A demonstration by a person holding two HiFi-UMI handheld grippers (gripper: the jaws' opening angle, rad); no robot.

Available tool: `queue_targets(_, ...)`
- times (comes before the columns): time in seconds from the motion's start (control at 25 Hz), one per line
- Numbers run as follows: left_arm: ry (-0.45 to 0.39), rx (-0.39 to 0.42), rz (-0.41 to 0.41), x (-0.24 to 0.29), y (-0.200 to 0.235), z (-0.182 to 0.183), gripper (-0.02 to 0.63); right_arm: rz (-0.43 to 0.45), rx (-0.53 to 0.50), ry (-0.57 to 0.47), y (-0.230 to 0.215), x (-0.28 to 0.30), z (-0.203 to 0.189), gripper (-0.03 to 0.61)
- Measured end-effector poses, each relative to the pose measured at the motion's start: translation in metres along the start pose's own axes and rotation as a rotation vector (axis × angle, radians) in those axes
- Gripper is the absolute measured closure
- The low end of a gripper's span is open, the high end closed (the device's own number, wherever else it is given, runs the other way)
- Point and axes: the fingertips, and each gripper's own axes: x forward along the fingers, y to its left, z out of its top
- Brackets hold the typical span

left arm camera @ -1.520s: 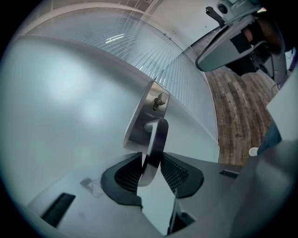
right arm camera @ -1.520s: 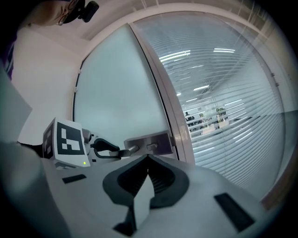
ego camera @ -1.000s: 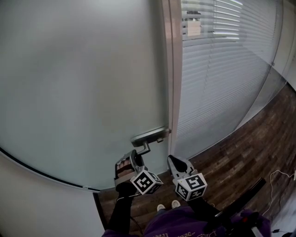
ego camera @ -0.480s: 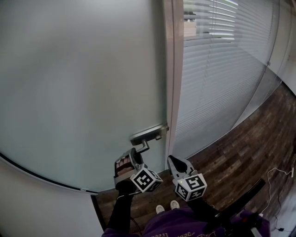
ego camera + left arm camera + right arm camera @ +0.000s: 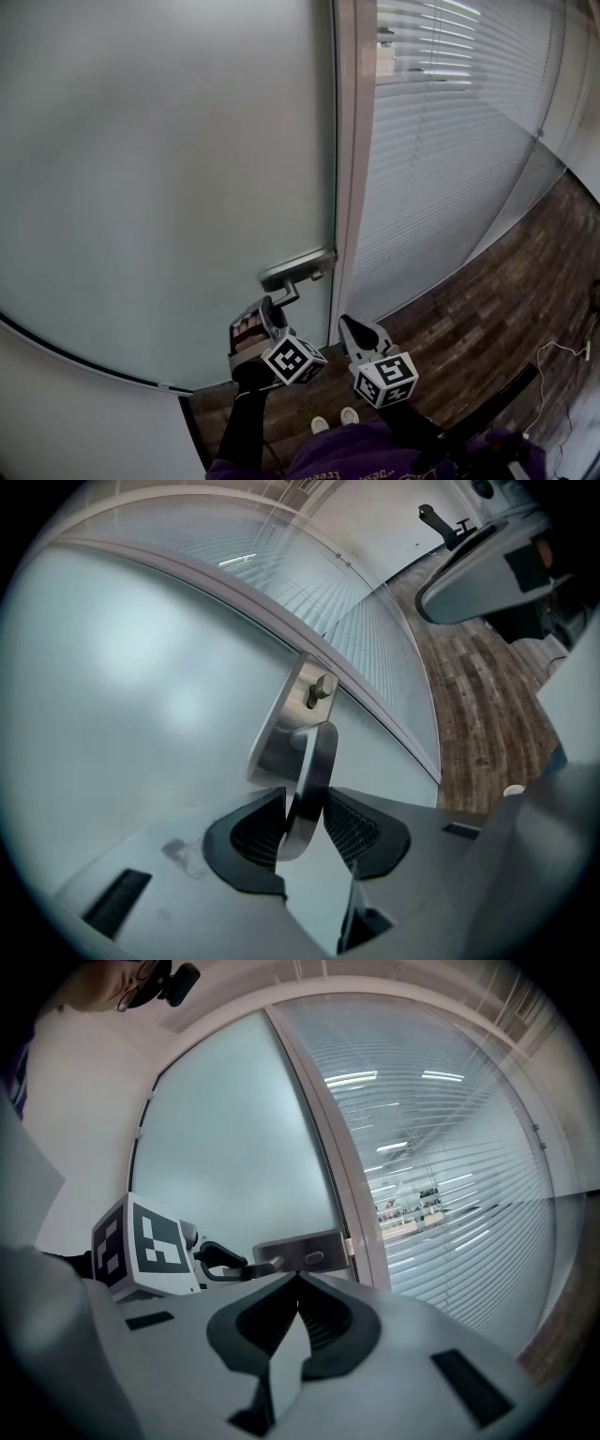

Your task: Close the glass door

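Left gripper view: metal lever handle (image 5: 314, 761) clamped between pads of left gripper (image 5: 302, 810). Right gripper (image 5: 298, 1288) held nearby, jaws together, empty. Frosted glass door (image 5: 169, 187) seen edge-close to frame (image 5: 354, 141). Door judged heavy, rigid, brittle. Lever judged smooth and slippery, best gripped mid-length.

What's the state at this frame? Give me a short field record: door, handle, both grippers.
door: frosted glass door, edge at the door frame; latched or not, cannot tell
handle: metal lever handle on its lock plate, near the door edge
left gripper: jaws closed on the lever handle
right gripper: jaws together, empty, clear of the handle
beyond frame: glass wall with blinds, wood floor
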Motion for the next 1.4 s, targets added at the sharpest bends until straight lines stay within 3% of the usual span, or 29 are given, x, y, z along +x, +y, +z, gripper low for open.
queue_targets(0.84,-0.016,-0.035,-0.046,0.004,-0.002,0.0,0.495,0.058,-0.079,-0.057,0.004,0.032,0.031,0.581)
queue_targets(1.4,-0.023,-0.111,-0.053,0.005,0.001,-0.002,0.481,0.06,-0.088,-0.06,0.005,0.039,0.035,0.581)
